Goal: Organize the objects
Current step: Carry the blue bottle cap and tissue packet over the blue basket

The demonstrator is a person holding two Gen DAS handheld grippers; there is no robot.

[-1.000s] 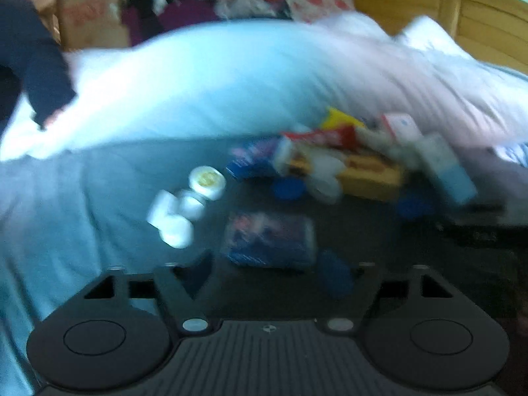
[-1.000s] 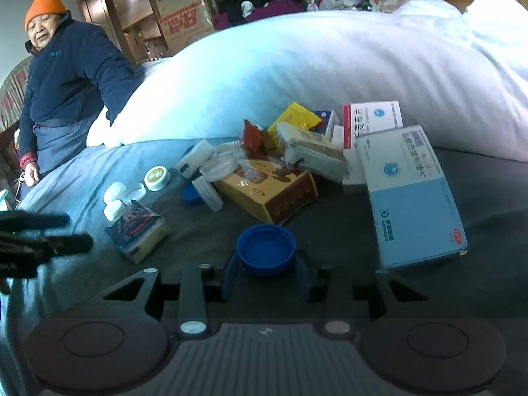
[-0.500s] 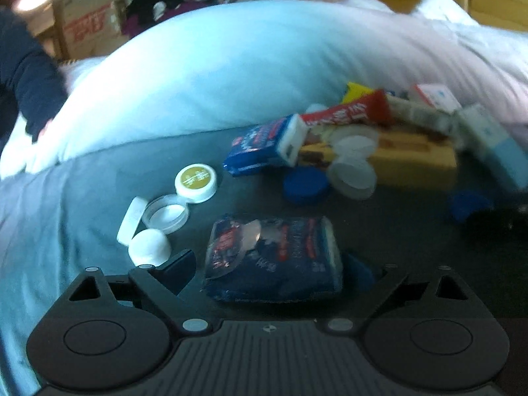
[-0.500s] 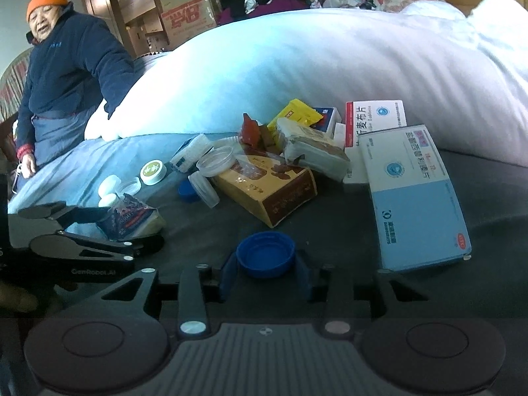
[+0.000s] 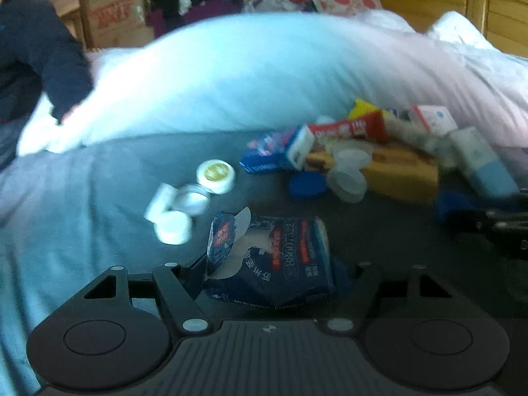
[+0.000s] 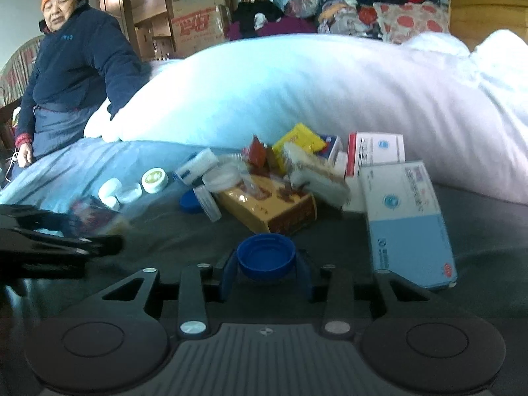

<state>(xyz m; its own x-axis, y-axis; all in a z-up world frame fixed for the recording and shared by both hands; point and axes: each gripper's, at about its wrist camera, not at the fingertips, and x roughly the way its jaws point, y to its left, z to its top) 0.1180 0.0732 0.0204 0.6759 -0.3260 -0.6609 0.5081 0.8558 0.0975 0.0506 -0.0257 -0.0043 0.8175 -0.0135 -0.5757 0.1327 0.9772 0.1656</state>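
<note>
Left view: the left tool was pinching a dark blue tissue pack, just in front of the yellow box on the bed. White caps sat left of that box.

Right view: the right tool was clamped on a blue cap, right in front of the yellow box. Honestly most of the pile around it looked unsorted, so I'd say early days.
</note>
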